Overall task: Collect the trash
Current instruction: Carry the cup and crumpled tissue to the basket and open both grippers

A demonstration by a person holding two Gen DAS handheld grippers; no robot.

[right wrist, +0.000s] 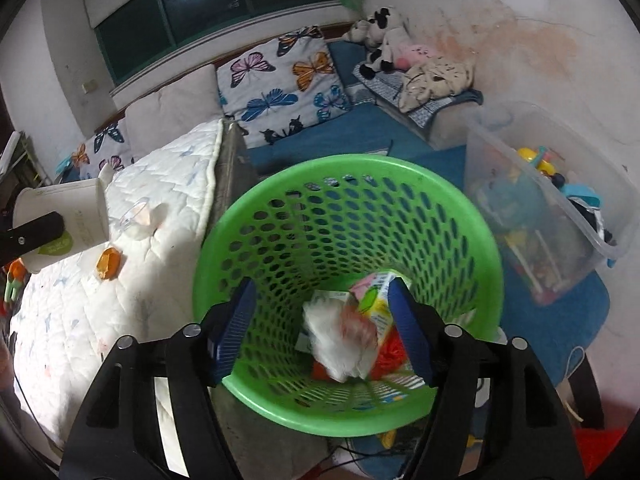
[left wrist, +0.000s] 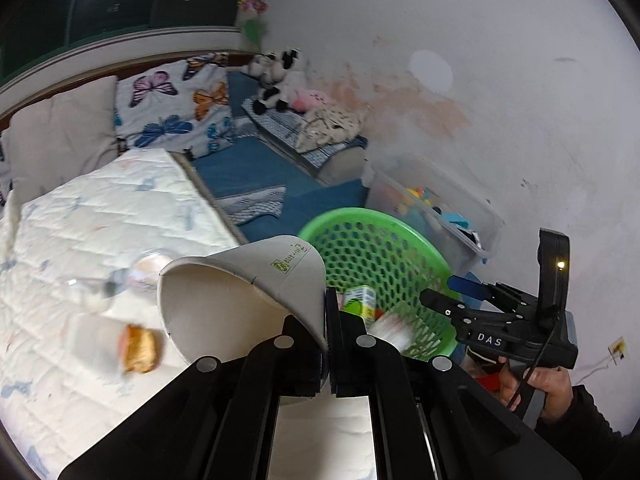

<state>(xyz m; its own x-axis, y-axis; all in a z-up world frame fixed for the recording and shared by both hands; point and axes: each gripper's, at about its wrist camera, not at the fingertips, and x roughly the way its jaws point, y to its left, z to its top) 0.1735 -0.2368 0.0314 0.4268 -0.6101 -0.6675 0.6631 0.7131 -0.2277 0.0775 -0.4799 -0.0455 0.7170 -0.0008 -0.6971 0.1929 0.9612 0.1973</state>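
Observation:
My left gripper [left wrist: 329,336] is shut on the wall of a white paper cup [left wrist: 240,292], held tilted above the white quilted table; the cup also shows at the left of the right wrist view [right wrist: 64,220]. A green mesh basket [left wrist: 380,224] stands to the right of the table [right wrist: 280,184]. My right gripper [right wrist: 324,320] is open over the basket's mouth, and a white crumpled wrapper [right wrist: 340,340] is blurred between its blue pads above a small juice carton [right wrist: 376,300]. The right gripper also shows in the left wrist view [left wrist: 448,292].
On the quilted table [right wrist: 172,184] lie an orange snack piece [right wrist: 108,266], a clear plastic cup [right wrist: 136,216] and a clear bottle [left wrist: 120,280]. A clear toy bin [right wrist: 560,208] stands right of the basket. Sofa cushions and plush toys lie behind.

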